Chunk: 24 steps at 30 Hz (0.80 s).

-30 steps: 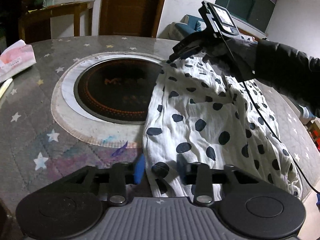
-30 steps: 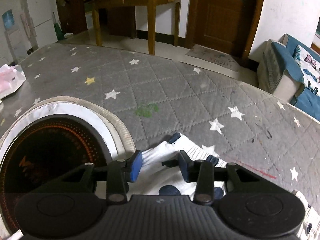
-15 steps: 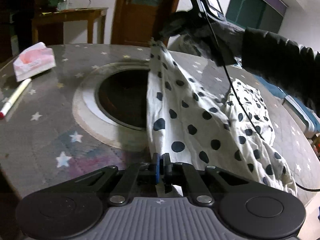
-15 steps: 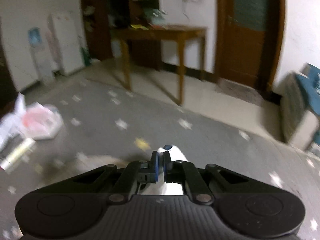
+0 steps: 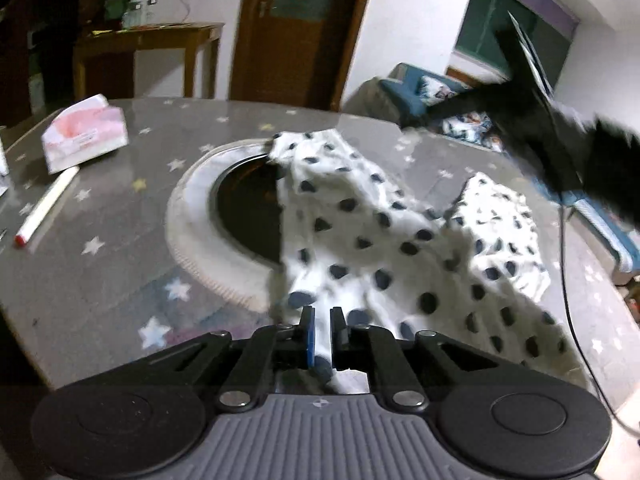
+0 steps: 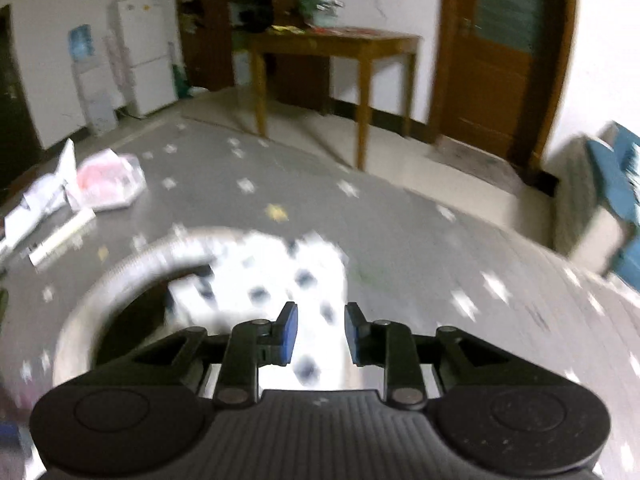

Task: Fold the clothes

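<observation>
The left tongs (image 5: 322, 330) are opening, their pads still pinching the near edge of the polka-dot garment (image 5: 384, 240), which lies across the bench (image 5: 100, 280) from centre toward 3 o'clock. The right tongs (image 6: 321, 334) are spreading above it, nothing gripped. Bare bench lies from 9 to 11 o'clock up to the tissue pack (image 5: 82, 134).

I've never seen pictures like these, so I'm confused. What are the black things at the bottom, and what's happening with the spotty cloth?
Those black things are grabbing tools, one in each of a person's hands. Each has two fingers and a small camera looking along them, so you get one picture per hand. The left gripper has the spotty cloth between its fingers, which are opening. The right gripper is opening too, with nothing pinched; the cloth lies below it. The cloth sprawls over a grey starry table and partly covers a dark round plate. A tissue pack and a pen lie aside. The job is folding clothes.
</observation>
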Motion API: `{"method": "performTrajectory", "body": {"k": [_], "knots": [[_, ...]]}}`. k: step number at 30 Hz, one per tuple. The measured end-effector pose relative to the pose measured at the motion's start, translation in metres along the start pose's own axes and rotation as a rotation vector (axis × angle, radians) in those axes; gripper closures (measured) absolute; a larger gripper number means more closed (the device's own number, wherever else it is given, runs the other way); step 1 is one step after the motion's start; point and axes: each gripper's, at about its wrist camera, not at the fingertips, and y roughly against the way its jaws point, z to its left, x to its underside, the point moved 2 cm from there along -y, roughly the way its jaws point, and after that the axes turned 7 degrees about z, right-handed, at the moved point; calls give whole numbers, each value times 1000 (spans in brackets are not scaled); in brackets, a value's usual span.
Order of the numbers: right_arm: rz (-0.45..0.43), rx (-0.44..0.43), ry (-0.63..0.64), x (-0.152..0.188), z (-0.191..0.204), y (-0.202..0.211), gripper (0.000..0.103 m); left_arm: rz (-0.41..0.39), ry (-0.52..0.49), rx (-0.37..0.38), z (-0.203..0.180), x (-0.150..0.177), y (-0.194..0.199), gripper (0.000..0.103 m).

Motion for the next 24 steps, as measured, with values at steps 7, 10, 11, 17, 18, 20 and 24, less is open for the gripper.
{"method": "performTrajectory", "body": {"k": [7,10,11,17,18,20,24], "knots": [[78,78,-181,103,-52,39,78,17,-131,209,-60,-7,-12,88],[97,118,-251,134,-72,46,78,35,-216,286,-96,-5,-20,74],[97,130,-270,142,-77,48,78,41,-247,306,-109,-4,-23,74],[57,171,-375,165,-108,60,72,106,-340,353,-168,-1,-61,74],[53,180,-379,166,-112,60,72,120,-348,351,-175,-2,-69,76],[42,197,-392,167,-120,57,72,136,-357,359,-184,-1,-80,76],[32,227,-428,167,-138,49,72,181,-400,375,-198,5,-99,76]]}}
